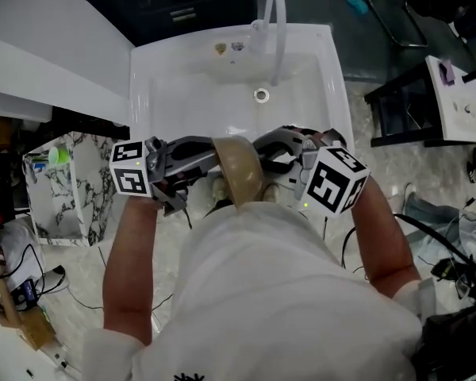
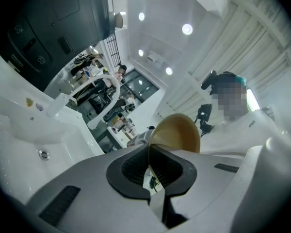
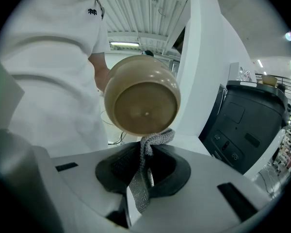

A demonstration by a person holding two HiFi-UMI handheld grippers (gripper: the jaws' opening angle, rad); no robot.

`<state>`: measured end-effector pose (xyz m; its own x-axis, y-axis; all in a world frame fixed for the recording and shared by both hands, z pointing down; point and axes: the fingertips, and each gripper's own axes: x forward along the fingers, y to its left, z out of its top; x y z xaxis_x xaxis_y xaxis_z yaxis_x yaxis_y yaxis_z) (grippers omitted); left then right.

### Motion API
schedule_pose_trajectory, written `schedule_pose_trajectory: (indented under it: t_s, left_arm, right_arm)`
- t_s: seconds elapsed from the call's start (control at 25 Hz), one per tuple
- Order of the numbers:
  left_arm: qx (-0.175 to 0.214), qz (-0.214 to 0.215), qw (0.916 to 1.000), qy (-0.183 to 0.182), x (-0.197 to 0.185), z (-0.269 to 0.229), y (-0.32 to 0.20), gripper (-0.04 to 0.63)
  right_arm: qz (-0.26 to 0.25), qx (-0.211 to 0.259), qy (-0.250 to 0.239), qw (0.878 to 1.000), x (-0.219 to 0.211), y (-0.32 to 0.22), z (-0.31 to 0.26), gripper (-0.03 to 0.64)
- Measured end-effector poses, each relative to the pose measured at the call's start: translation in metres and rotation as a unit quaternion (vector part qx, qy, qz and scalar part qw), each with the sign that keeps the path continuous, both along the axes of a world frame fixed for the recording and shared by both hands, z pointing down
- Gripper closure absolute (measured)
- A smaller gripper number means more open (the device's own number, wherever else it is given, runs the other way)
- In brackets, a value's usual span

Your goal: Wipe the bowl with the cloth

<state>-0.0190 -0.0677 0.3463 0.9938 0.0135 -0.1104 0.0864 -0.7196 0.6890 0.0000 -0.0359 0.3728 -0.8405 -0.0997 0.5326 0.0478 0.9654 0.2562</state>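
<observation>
The left claw (image 2: 149, 173) was clamped narrow on the rim of the tan bowl (image 1: 238, 173), which was held on edge in the air at the 6 o'clock edge of the sink (image 1: 143, 78). From 3 o'clock the right claw (image 3: 144, 171) pinched a grey cloth (image 3: 157, 137), whose bunched end touched the bowl's outer side

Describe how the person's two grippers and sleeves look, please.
The left gripper and the right gripper both have grey plastic bodies with black ribbed fingers. Each one carries a white cube printed with black square markers. The person wears a white short-sleeved shirt.
</observation>
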Motion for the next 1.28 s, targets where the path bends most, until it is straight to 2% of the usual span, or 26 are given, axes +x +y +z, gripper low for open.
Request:
schedule_pose_trajectory:
  t_s: [0.44, 0.96, 1.28]
  left_arm:
    - [-0.022, -0.059, 0.9979, -0.013, -0.014, 0.011, -0.027, 0.577]
    - [-0.034, -0.047, 0.9983, -0.009, -0.018, 0.016, -0.023, 0.577]
    - [-0.04, -0.035, 0.9985, -0.014, -0.018, 0.02, -0.017, 0.577]
  right_arm:
    - [-0.032, -0.041, -0.011, 0.999, 0.004, 0.029, -0.001, 0.571]
    - [-0.019, -0.069, -0.068, 0.995, 0.021, 0.03, -0.034, 0.571]
    - [0.008, -0.074, -0.094, 0.993, 0.028, 0.015, -0.044, 0.571]
